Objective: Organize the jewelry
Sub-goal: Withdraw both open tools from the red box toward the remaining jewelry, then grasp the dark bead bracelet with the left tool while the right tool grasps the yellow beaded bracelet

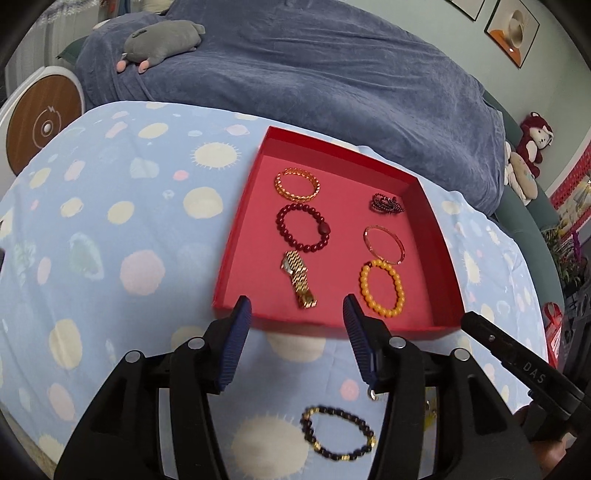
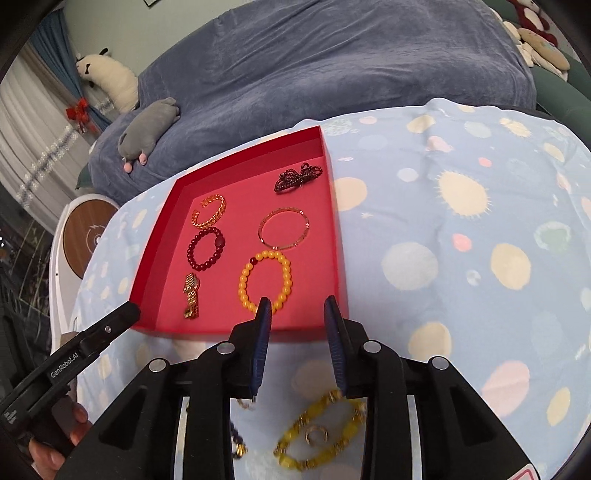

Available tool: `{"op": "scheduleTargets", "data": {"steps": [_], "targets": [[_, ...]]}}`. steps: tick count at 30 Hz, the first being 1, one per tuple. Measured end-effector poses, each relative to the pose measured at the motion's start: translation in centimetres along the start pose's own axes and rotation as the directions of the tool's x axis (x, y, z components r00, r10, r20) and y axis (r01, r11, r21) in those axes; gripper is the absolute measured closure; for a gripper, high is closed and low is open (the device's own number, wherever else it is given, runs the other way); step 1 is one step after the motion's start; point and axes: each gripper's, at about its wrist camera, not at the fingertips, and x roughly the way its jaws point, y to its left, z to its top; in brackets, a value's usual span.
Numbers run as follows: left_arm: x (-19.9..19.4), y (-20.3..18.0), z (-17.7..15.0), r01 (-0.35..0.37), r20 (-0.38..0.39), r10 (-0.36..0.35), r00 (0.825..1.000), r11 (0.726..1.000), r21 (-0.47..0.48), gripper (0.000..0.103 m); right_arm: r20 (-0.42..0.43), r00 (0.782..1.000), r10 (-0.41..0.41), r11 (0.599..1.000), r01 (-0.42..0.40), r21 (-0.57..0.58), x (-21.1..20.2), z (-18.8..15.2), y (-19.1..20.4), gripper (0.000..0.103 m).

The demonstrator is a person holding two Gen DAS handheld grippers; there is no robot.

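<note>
Six jewelry pieces (image 1: 382, 288) lie flat in red tray (image 1: 236, 236); two, blurred, outside.

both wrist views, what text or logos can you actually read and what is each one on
"GenRobot.AI": white print along the black body of the left gripper, seen in the right wrist view.
"DAS": pale letters on the black body of the right gripper, seen in the left wrist view; it may be part of a longer word.
Small white label lower on the left gripper's handle: too small to read.
Framed pictures on the wall: no legible text.
</note>
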Motion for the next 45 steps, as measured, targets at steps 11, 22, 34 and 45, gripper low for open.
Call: {"op": "scheduleTargets", "data": {"steps": [11, 22, 34, 45], "targets": [[-1.7, 1.0, -5.8, -0.016, -0.063, 0.015, 0.998, 1.0, -0.014, 0.053, -0.024, 0.999, -0.024, 1.0, 0.024, 0.017, -3.3, -5.9, -1.3, 0.072], [0.1, -1.1, -9.5, -0.032, -0.117, 0.037, 0.992, 0.998, 0.047, 0.053, -0.076, 0.997, -0.029, 0.999, 0.033, 0.042, -3.4, -10.2, -2.2, 0.072], [1.4, -1.4, -9.7, -0.088, -0.088, 0.097, 0.991, 0.991, 0.104, 0.089, -0.092, 0.995, -0.034, 0.999, 0.037, 0.029, -2.3, -10.0, -1.8, 0.072], [0.8, 0.0, -9.8, -0.081, -0.092, 0.087, 0.992, 0.995, 0.062, 0.095, -0.09, 0.994, -0.063, 0.998, 0.065, 0.02, -0.4, -8.7, -1.5, 0.072]]}}
